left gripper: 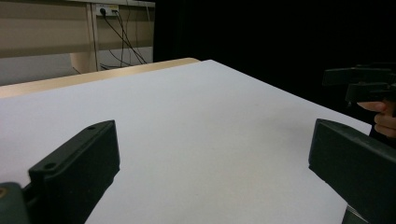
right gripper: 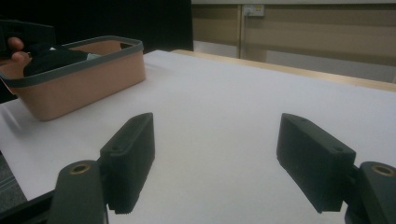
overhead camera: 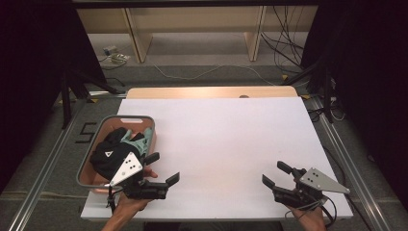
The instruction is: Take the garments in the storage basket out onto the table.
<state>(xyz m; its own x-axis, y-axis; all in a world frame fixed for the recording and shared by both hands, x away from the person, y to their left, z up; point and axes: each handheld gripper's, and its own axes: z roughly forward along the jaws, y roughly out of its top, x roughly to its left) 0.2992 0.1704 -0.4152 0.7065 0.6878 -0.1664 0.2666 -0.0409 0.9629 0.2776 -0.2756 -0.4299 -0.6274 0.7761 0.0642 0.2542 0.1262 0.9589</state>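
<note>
Near the table's front edge, both tongs hovered low over the white tabletop [overhead camera: 221,139], well apart from each other. Left gripper [overhead camera: 162,168] sat just beside the basket [overhead camera: 150,139], on its right front corner, jaws spread wide, nothing between them; in the left gripper view [left gripper: 210,158] just bare white surface lay between the two black jaws. Right gripper [overhead camera: 276,174] was at the far right of the front edge, jaws also spread wide and empty; in the right gripper view [right gripper: 217,158] bare table showed between them. Jaws of both pointed roughly toward the table's middle.

Basket was pinkish with a grey rim, standing on the table's left side, well apart from the right gripper and seen off to the left beyond its jaws [right gripper: 84,79]. Inside it lay a pile of clothes [overhead camera: 113,149], dark fabric mostly, some pale green [overhead camera: 139,139] at the side toward the left gripper. Neither tong touched the clothes or the basket as far as visible. Left hand [overhead camera: 130,202] and right hand [overhead camera: 308,216] came in from the bottom edge.
</note>
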